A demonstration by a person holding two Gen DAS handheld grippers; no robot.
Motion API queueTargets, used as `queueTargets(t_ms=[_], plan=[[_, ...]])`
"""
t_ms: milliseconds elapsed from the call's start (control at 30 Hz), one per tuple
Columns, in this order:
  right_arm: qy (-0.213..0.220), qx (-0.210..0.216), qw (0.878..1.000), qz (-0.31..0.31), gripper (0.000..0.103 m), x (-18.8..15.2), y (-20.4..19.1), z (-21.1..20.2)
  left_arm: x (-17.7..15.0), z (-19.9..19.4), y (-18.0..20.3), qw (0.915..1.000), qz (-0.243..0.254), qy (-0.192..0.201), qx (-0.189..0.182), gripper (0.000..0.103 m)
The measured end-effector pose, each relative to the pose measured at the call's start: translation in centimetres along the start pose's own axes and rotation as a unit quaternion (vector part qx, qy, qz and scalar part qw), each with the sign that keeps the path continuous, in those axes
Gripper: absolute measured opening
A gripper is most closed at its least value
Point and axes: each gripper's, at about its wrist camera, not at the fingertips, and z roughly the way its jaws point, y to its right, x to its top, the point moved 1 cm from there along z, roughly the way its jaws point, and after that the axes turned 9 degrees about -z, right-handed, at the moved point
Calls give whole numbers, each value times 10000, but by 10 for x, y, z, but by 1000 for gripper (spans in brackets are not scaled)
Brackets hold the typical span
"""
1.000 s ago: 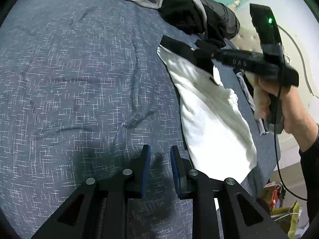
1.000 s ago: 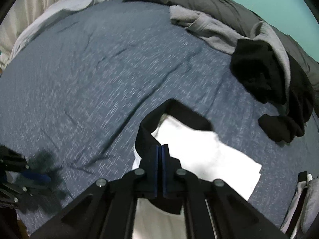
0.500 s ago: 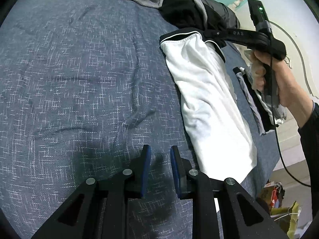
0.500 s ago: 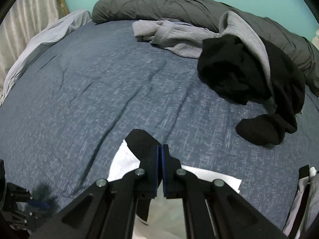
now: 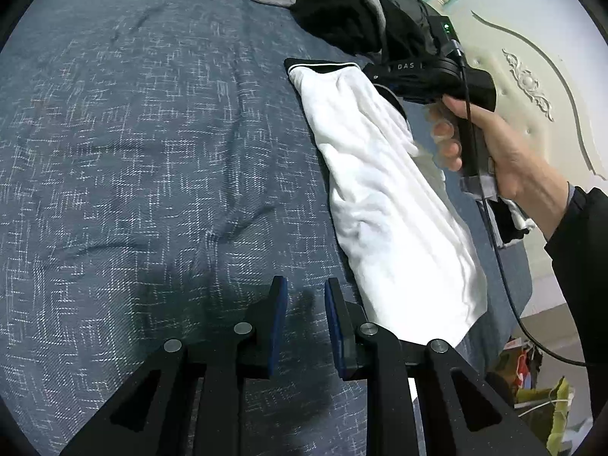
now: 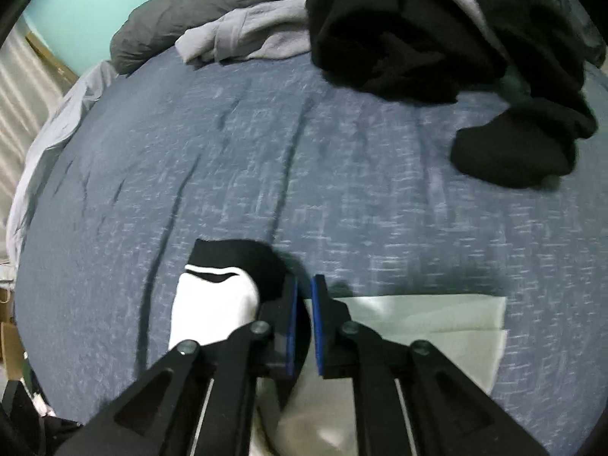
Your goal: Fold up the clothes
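White garment now laid folded, right tongs just parting, empty, left tongs slightly apart, empty

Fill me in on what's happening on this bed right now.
A person is folding a white garment with a black band on a blue bedspread. The right tool has just folded it over lengthwise; its jaws have just been opening and the cloth lies beneath them rather than pinched. The left tool hangs slightly open over bare bedspread, holding nothing. A pile of grey and black clothes waits farther back.
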Motion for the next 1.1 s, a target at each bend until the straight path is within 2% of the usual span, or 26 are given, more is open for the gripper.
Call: queueTargets(t_ms=[33,133,267,367,533,700,733,833,900,1100], plan=[[29,-36,10000,16,15,0,1,-3,0,0,1,10000,8,0,-3,22],[332,213,9992,64,33,-6,6,-31,1,-2,0,10000,30,-9,-8,22],[369,378,9985,-164,35,-24,7,-56,0,-1,2,10000,68,-23,-9,22],[350,496,9964,-586,35,-48,-1,-69,0,0,6,9999,101,-24,-4,22],[-113,421,9914,-1232,35,-83,-17,-59,-3,5,13,9999,159,-59,24,22],[-328,248,9892,-1406,35,-93,-20,-49,-3,11,18,9997,206,-79,62,22],[-305,269,9893,-1404,34,-94,-20,-50,-3,12,18,9997,206,-87,71,22],[-208,339,9894,-1394,13,-97,-20,-53,-2,14,18,9997,209,-99,89,22],[-128,356,9895,-1394,7,-97,-20,-57,-2,14,18,9997,212,-95,95,22],[105,213,9907,-1339,4,-89,-11,-71,-1,14,19,9997,193,-78,89,22]])
